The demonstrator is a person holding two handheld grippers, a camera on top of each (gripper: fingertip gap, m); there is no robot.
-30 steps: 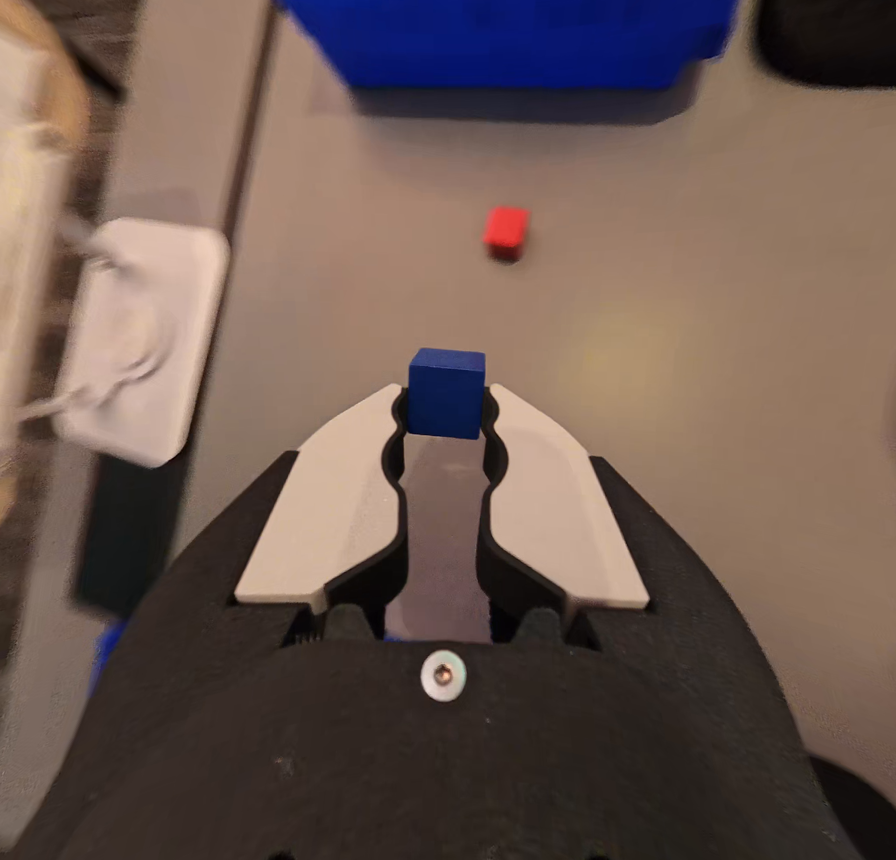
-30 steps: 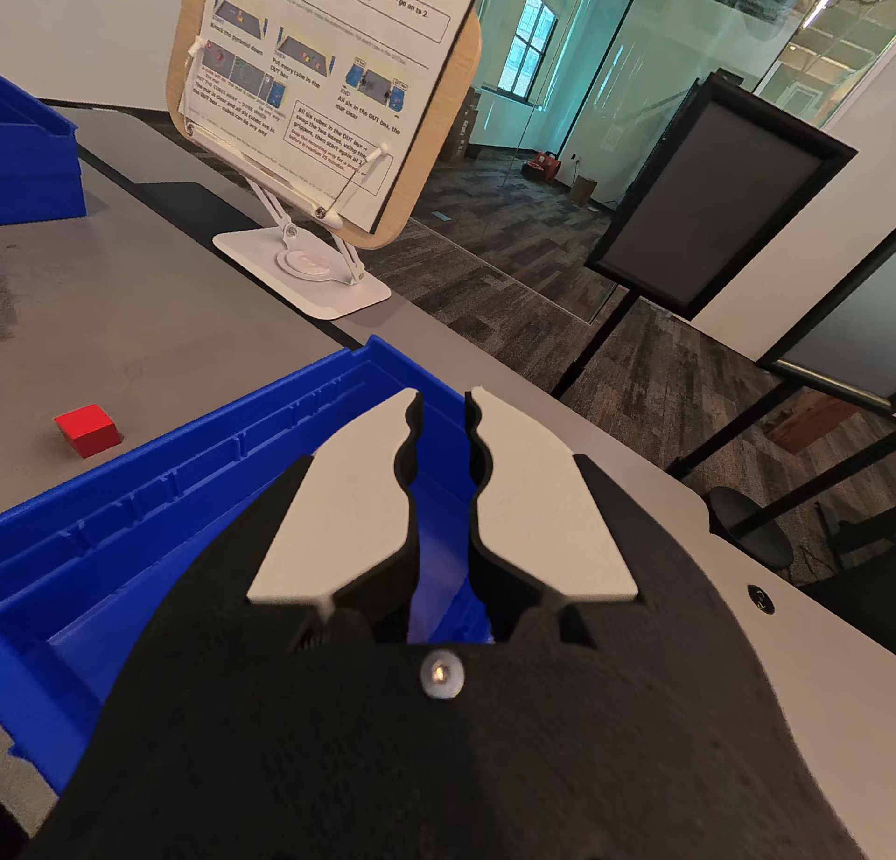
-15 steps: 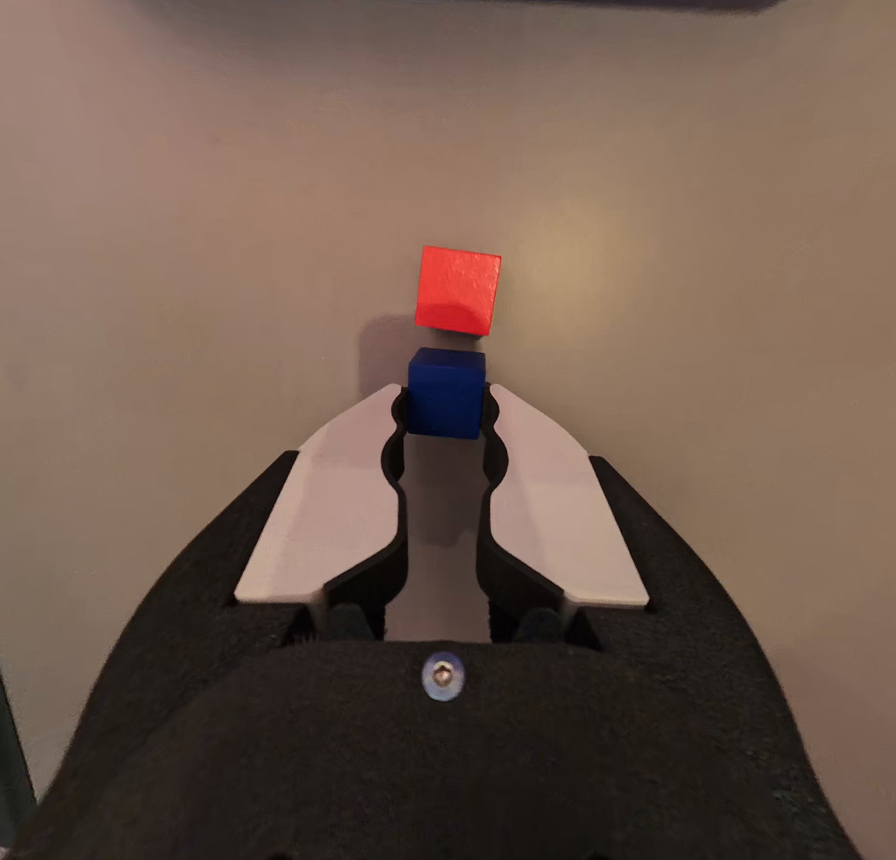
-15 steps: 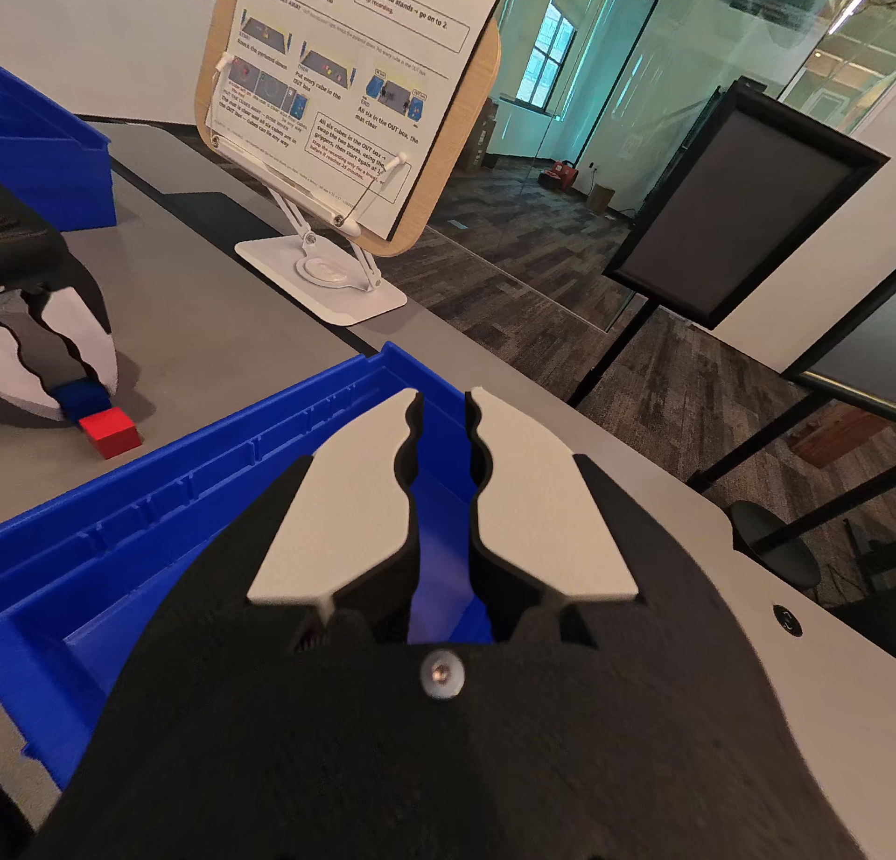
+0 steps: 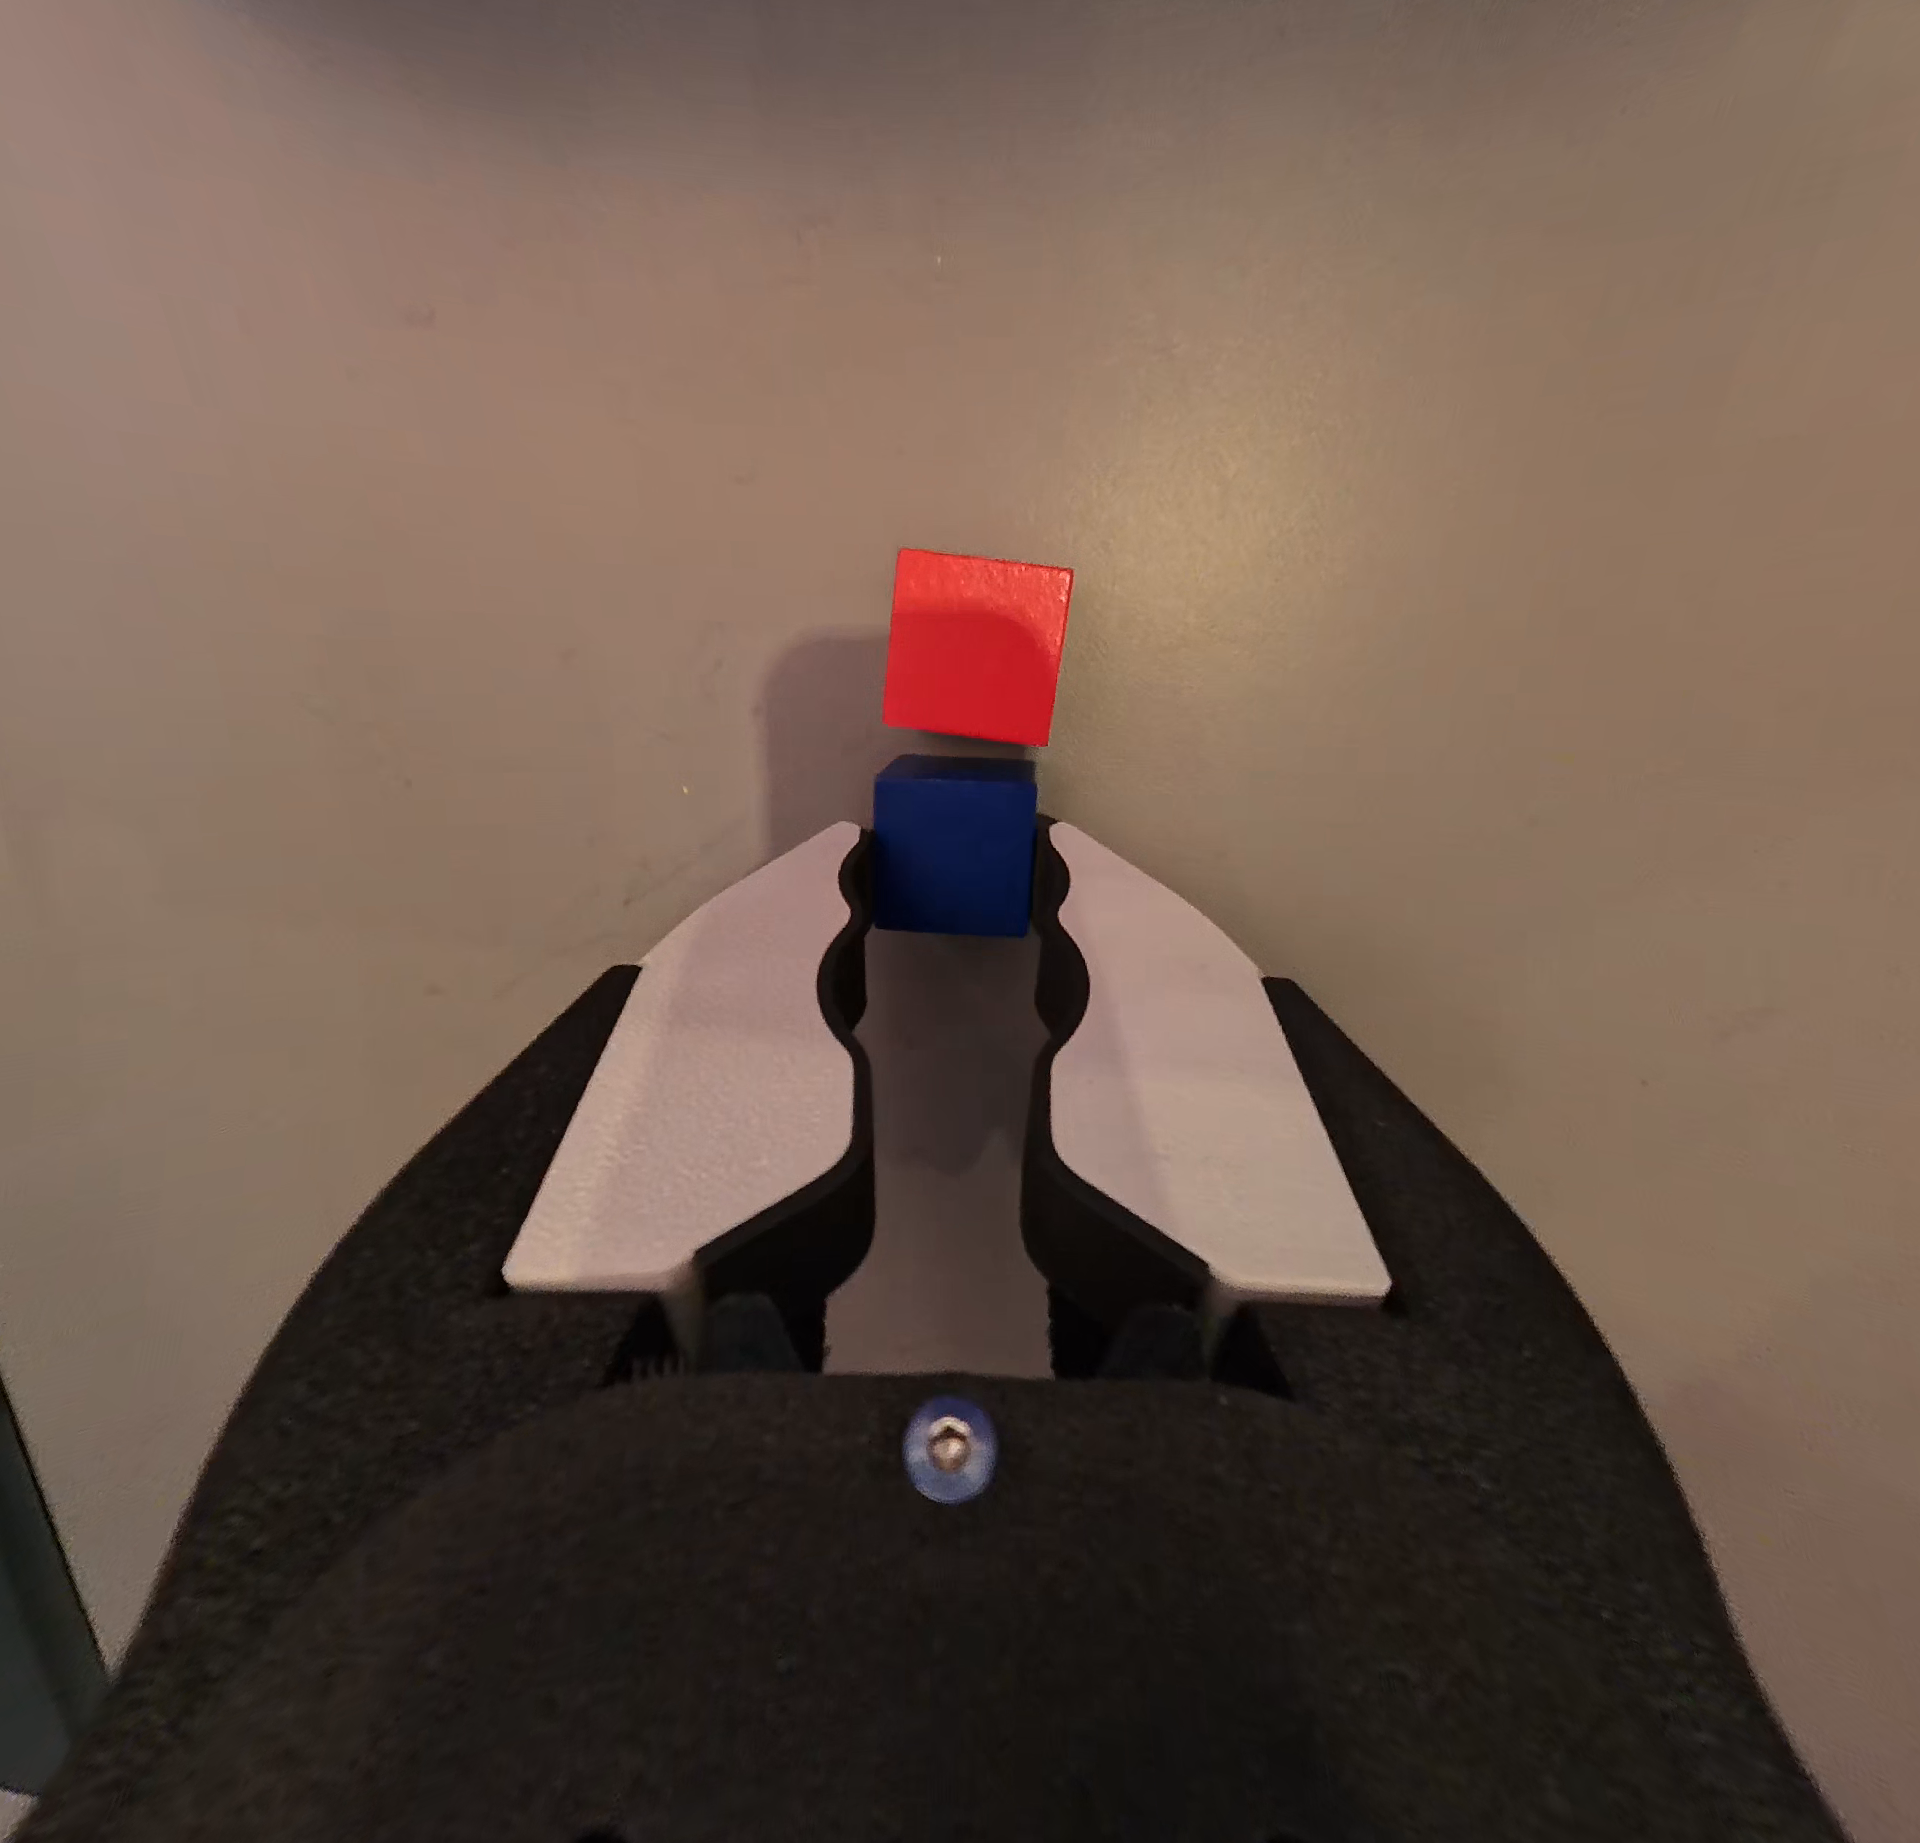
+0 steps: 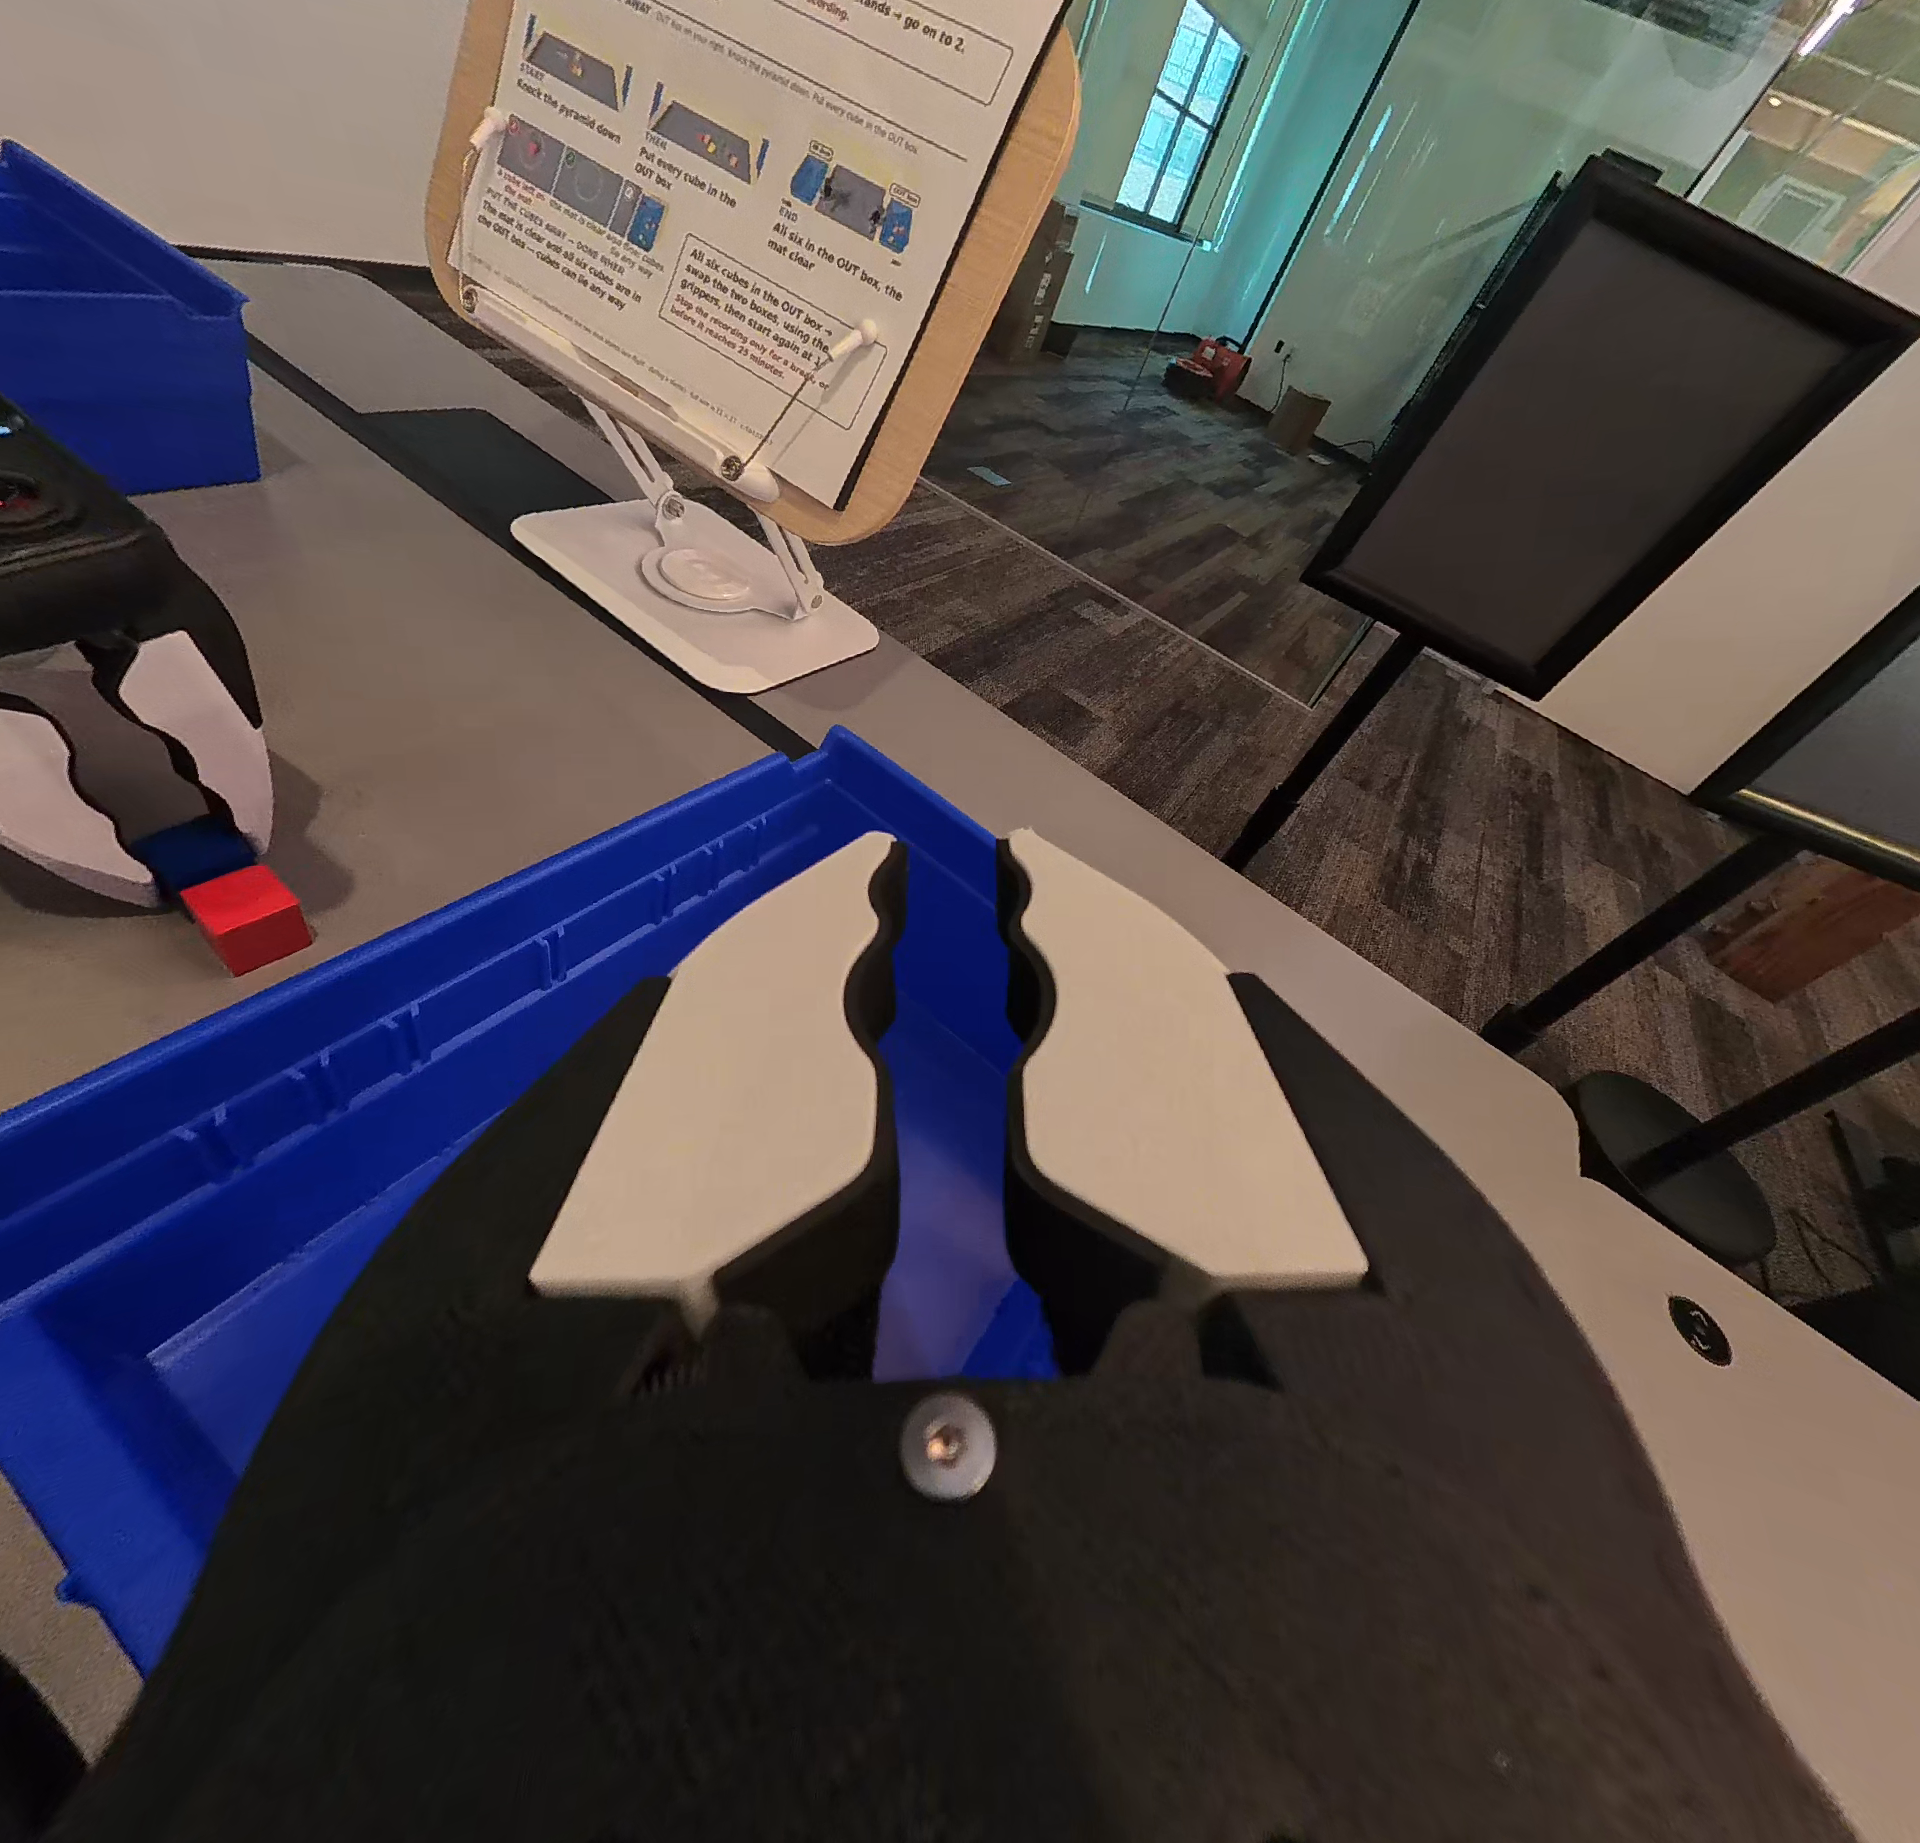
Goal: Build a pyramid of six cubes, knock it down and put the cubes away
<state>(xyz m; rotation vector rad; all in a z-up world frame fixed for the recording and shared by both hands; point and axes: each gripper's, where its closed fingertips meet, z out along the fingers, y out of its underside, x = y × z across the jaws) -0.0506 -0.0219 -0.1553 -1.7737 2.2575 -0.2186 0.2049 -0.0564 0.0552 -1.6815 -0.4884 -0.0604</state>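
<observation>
My left gripper (image 5: 954, 843) is shut on a blue cube (image 5: 954, 848), both pads pressed on its sides. It points down at the grey table (image 5: 416, 443) and holds the blue cube low, close beside a red cube (image 5: 977, 645) that lies on the table. In the right wrist view the left gripper (image 6: 182, 837) shows at the far left with the blue cube (image 6: 192, 851) next to the red cube (image 6: 249, 915). My right gripper (image 6: 948, 848) is open and empty, hovering over a blue bin (image 6: 520, 972).
A second blue bin (image 6: 114, 339) stands at the far left of the table. An instruction sheet on a white stand (image 6: 727, 588) sits at the table's back edge. Beyond the edge are a carpeted floor and a dark screen on a stand (image 6: 1600, 422). The left gripper's tips are roughly 35 cm from the right gripper's.
My left gripper carried the blue cube toward the red cube and lowered it beside it. The right gripper shifted only slightly above the bin.
</observation>
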